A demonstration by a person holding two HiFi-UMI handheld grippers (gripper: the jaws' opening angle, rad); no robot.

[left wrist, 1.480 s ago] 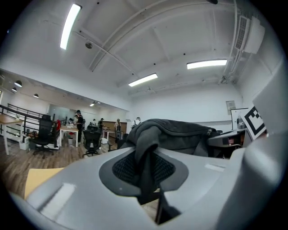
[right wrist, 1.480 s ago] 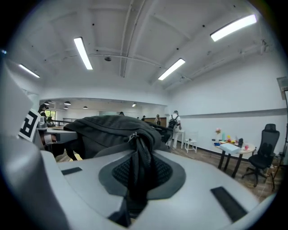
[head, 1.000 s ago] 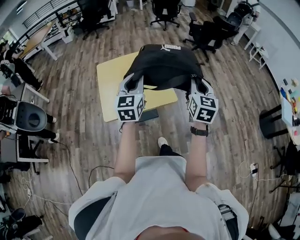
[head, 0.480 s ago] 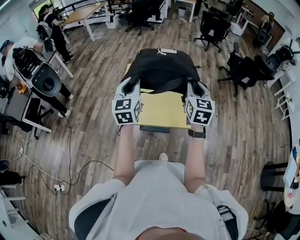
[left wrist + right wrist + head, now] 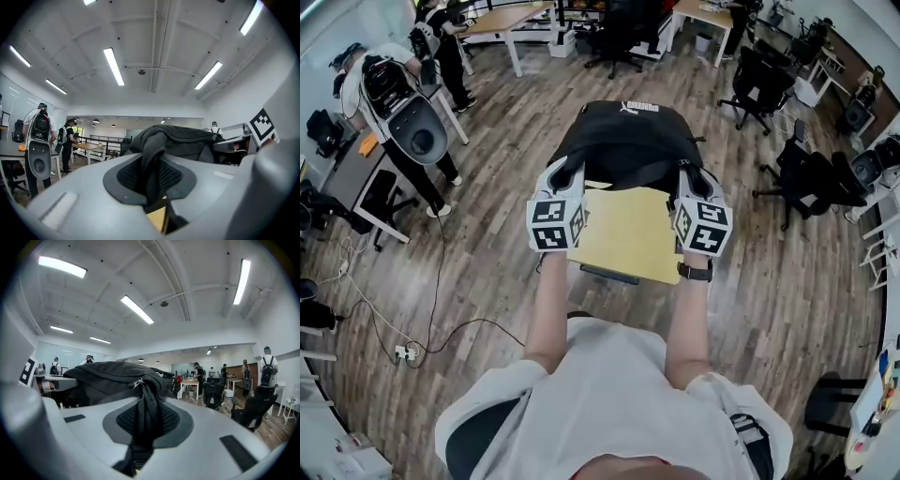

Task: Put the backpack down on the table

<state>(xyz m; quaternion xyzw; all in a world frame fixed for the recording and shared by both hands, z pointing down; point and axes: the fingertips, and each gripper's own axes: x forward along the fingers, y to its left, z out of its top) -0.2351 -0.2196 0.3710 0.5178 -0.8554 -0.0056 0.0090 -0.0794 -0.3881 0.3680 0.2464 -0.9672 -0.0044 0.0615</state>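
Note:
A black backpack [image 5: 623, 136] hangs in the air between my two grippers, over the far edge of a small yellow table [image 5: 623, 234]. My left gripper [image 5: 563, 175] is shut on a fold of the bag's black fabric [image 5: 151, 161], with the bag's bulk [image 5: 180, 140] just beyond the jaws. My right gripper [image 5: 693, 178] is shut on a zipped black edge of the backpack [image 5: 146, 411], and the body of the bag [image 5: 105, 376] rises to the left. Both grippers point about level. A sliver of the yellow table [image 5: 157, 218] shows under the left jaws.
Wooden floor surrounds the table. Black office chairs [image 5: 764, 84] stand at the back and right. People wearing backpack rigs [image 5: 403, 103] stand at the left near desks [image 5: 511, 19]. A cable and power strip [image 5: 408, 352] lie on the floor at the left.
Both grippers have swung sideways with the backpack as the person turned. The yellow table, earlier angled off to the left under the bag, now lies straight below and between the grippers.

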